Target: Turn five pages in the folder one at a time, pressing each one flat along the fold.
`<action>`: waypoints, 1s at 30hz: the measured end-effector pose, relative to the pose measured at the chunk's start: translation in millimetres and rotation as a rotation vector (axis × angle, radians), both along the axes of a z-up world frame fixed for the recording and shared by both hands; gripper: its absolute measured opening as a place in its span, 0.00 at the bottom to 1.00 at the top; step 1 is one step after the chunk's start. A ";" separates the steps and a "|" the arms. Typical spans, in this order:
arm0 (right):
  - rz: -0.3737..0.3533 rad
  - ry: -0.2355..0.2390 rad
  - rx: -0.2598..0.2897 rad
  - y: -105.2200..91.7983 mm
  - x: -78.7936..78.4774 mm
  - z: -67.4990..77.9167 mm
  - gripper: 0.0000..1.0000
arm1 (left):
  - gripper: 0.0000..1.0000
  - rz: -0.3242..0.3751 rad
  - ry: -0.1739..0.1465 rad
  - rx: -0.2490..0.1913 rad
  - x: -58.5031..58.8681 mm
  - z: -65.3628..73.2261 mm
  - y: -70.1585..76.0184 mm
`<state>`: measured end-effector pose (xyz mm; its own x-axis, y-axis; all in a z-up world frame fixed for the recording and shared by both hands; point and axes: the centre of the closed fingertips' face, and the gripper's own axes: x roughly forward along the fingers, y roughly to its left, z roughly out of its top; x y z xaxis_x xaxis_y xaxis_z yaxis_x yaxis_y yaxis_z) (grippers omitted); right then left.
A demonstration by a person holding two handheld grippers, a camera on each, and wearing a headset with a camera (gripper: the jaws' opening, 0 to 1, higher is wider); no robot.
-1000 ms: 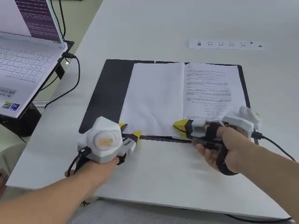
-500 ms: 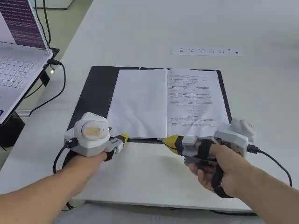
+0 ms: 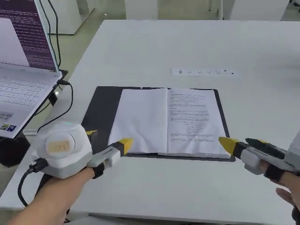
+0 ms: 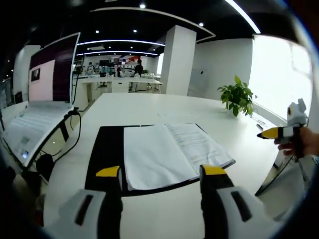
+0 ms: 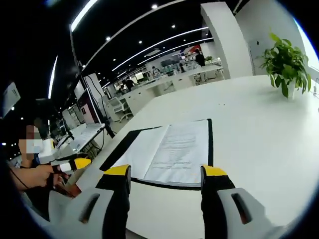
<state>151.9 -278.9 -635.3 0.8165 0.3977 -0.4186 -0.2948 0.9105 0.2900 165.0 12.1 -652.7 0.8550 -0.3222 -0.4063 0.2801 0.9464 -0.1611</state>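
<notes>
Table: white and wide [image 3: 154, 187], in a big open office with ceiling lights and desks far behind
Folder: black [image 3: 104, 112], lying open and flat on the table in front of me, with the hand-held grippers at its two near corners
Pages: a blank sheet [image 3: 140, 119] on the left and a printed sheet [image 3: 190, 119] on the right, both lying flat, meeting at the fold down the middle
Left hand-held gripper: [image 3: 108, 139] I hold it near the folder's near left corner, jaws spread wide with nothing between them; its yellow tips point toward the blank sheet, and I cannot tell if either tip touches the paper
Right hand-held gripper: [image 3: 239, 143] I hold it just beside the near right corner, pointing in at the folder, jaws wide apart and holding nothing
Laptop: open [image 3: 18, 93] at the far left, on a lower stand beside the table, with a dark cable [image 3: 70, 101] plugged into its side
Power strip: white [image 3: 205, 72], beyond the folder and well apart from it
Plant: green and leafy [image 4: 238, 97], far off to the right
</notes>
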 end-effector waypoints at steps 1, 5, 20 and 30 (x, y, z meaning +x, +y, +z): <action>-0.003 -0.012 -0.026 -5.8 -1.1 -1.2 0.64 | 0.67 -0.002 0.001 0.015 -4.5 1.9 1.4; -0.021 -0.016 -0.073 -21.3 -3.9 -10.8 0.78 | 0.78 0.005 -0.025 0.065 -15.4 8.1 7.1; -0.015 -0.074 -0.074 -31.2 -5.0 -4.9 1.00 | 0.99 0.000 -0.050 0.124 -35.0 17.8 7.3; -0.005 -0.065 -0.059 -27.0 0.3 -6.5 0.99 | 0.90 -0.054 -0.029 0.124 -18.4 9.8 -17.9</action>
